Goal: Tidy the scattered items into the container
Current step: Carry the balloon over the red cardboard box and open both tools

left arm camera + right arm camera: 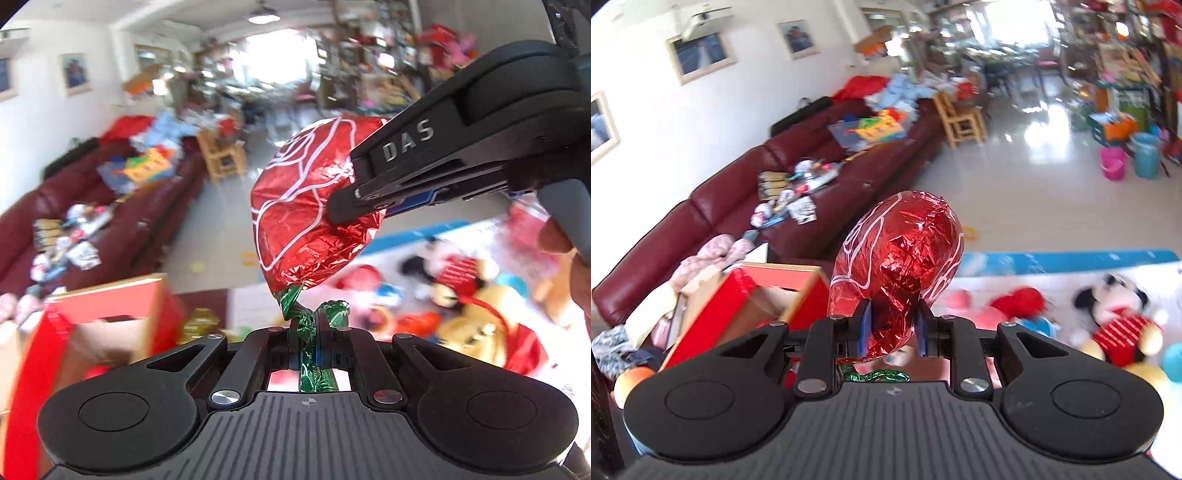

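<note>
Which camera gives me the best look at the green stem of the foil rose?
The left wrist view. There the green stem runs from the red foil rose down between the closed jaws of the left gripper, nearly whole. The right wrist view shows only a crumpled bit of stem below the rose, behind the right gripper.

The foil balloon (306, 199), pinched by its green stem in the left tool (312, 332) and by its red body in the right tool (894, 325), fills the air between the two and blocks the way straight ahead of each. Low on the left, the open red box (757, 299) has its mouth free from above, with its raised flap on the near side. To the right, soft toys (1115, 317) crowd the white mat (1052, 273), while the tiled floor (1034, 192) beyond lies mostly open.
</note>
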Tool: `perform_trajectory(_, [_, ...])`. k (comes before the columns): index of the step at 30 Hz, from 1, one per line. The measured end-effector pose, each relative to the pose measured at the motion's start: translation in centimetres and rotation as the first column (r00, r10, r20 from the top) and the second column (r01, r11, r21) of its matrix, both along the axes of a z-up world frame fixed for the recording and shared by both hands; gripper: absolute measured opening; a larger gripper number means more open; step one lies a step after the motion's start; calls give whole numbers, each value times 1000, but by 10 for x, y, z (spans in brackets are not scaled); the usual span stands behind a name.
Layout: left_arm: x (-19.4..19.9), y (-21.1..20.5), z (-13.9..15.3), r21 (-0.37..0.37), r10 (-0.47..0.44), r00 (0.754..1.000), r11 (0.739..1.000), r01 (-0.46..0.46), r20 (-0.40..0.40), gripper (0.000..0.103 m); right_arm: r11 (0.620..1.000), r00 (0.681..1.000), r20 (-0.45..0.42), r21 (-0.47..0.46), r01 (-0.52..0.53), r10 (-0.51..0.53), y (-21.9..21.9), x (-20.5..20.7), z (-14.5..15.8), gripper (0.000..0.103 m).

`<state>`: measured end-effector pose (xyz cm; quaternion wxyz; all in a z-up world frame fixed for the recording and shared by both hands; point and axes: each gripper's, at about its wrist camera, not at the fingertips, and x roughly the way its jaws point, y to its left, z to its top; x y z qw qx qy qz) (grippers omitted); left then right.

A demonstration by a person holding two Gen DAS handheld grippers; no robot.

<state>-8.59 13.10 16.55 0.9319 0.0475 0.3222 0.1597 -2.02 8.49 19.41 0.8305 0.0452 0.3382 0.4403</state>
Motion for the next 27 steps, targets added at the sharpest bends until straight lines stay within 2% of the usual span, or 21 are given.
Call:
perform_trajectory(5, [-40, 55, 13, 5, 141, 990, 990, -141, 17, 3, 988, 988, 21, 3, -153, 153, 81, -27, 17, 28])
perform_trajectory(9, [-74, 105, 20, -10, 255, 967, 967, -255, 11, 5, 961, 961, 6, -12, -276, 276, 152, -52, 19, 28])
perform_trajectory(13, [-90, 150, 14, -35, 343, 939, 939, -343, -26, 7, 931, 932, -2, -46, -361, 362, 211, -78, 15, 28])
perform_trajectory(17, [-89, 187, -2, -85, 370, 925, 922, -377, -91, 7, 912, 917, 1, -105, -397, 400, 251, -89, 5, 28])
perform_trajectory(23, [-71, 221, -45, -214, 326, 923, 905, -367, -204, 8, 909, 930, -12, -207, -362, 368, 279, -76, -17, 29])
perform_trajectory(24, [-65, 226, -53, -228, 313, 923, 904, -362, -223, 21, 907, 932, -15, -223, -356, 362, 282, -73, -21, 30])
perform_trajectory(26, [-56, 229, -66, -243, 313, 915, 895, -374, -255, 34, 904, 936, -24, -250, -346, 351, 287, -68, -29, 37])
perform_trajectory(27, [-55, 232, -70, -254, 322, 908, 886, -389, -268, 51, 906, 938, -30, -250, -341, 345, 284, -66, -31, 47])
